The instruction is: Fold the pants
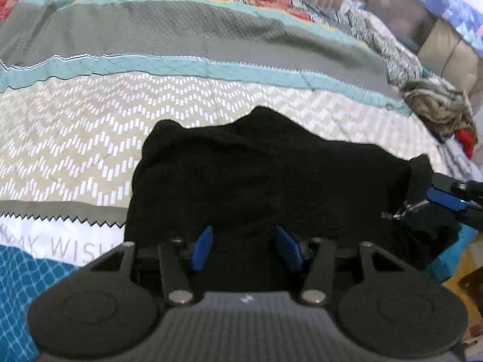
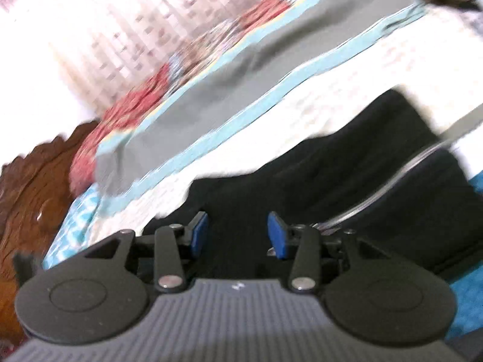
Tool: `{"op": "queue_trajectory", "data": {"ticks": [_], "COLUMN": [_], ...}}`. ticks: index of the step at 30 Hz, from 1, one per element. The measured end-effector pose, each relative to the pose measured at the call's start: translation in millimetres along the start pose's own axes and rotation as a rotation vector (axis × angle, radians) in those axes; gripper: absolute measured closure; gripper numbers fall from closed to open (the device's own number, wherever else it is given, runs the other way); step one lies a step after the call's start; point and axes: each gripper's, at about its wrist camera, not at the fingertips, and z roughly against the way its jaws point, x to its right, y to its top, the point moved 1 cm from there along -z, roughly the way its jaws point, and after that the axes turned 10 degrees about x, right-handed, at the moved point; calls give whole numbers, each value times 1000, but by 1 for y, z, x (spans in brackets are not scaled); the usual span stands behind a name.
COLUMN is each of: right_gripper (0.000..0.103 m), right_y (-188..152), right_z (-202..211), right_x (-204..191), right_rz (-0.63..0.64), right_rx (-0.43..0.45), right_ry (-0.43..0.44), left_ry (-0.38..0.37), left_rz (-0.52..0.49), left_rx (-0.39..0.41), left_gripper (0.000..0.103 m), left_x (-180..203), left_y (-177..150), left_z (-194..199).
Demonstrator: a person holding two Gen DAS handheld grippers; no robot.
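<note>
Black pants (image 1: 265, 181) lie bunched in a folded heap on the quilted bedspread (image 1: 90, 138). My left gripper (image 1: 245, 247) is open, its blue pads on either side of the near edge of the pants, with black cloth between them. My right gripper shows at the right edge of the left wrist view (image 1: 434, 196), at the right end of the pants beside a metal clasp (image 1: 404, 209). In the right wrist view my right gripper (image 2: 238, 233) is open over the black pants (image 2: 347, 169); this view is blurred.
The bedspread (image 2: 226, 96) has grey, teal and chevron bands. A crumpled patterned cloth (image 1: 437, 111) with something red lies at the bed's right side. A dark wooden headboard (image 2: 33, 187) stands at left. The bed's edge and floor show at lower right (image 1: 465, 274).
</note>
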Motion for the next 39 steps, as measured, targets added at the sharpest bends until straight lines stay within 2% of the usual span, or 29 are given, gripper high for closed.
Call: {"op": "queue_trajectory", "data": {"ticks": [3, 5, 6, 7, 9, 11, 13, 16, 18, 21, 26, 28, 31, 33, 35, 38, 39], "right_gripper": [63, 67, 75, 78, 78, 78, 77, 73, 68, 64, 63, 63, 62, 57, 55, 51, 45], "right_y": [13, 14, 13, 12, 10, 12, 13, 16, 19, 19, 14, 12, 11, 12, 11, 11, 11], "right_z": [-19, -52, -71, -85, -102, -100, -100, -78, -55, -23, 15, 24, 36, 46, 49, 49, 49], "right_x": [20, 27, 33, 36, 41, 38, 29, 30, 30, 34, 65, 79, 102, 113, 120, 120, 119], "right_rz": [18, 39, 45, 60, 80, 69, 112, 81, 66, 71, 23, -5, -66, -98, -128, -142, -142], "right_rx": [-1, -57, -85, -88, -83, -79, -87, -61, -7, 80, 151, 172, 194, 207, 220, 233, 238], "right_ry": [-90, -133, -163, -179, -199, -201, -186, -153, -128, -136, -223, -260, -308, -326, -327, -301, -291], "left_ry": [4, 20, 32, 36, 27, 5, -17, -67, -86, -119, -115, -105, -83, -101, -146, -186, -195], "left_rz": [-5, -22, -30, -33, -39, -47, -56, -65, -82, -99, -129, -205, -264, -229, -151, -81, -67], "left_rx": [3, -6, -9, -10, -6, 8, 27, 49, 51, 29, -90, -50, -59, -73, -78, -47, -37], "left_gripper": [53, 52, 52, 52, 52, 51, 50, 50, 50, 50, 49, 44, 42, 42, 43, 43, 43], "left_x": [3, 9, 11, 13, 19, 23, 28, 38, 47, 59, 65, 72, 85, 85, 81, 77, 78], "left_y": [2, 1, 1, 1, 3, 6, 10, 21, 28, 34, 18, 10, 9, 12, 20, 31, 35], "left_z": [-1, -4, -7, -7, -5, 1, 3, 0, -9, -28, -81, -83, -78, -71, -61, -42, -36]}}
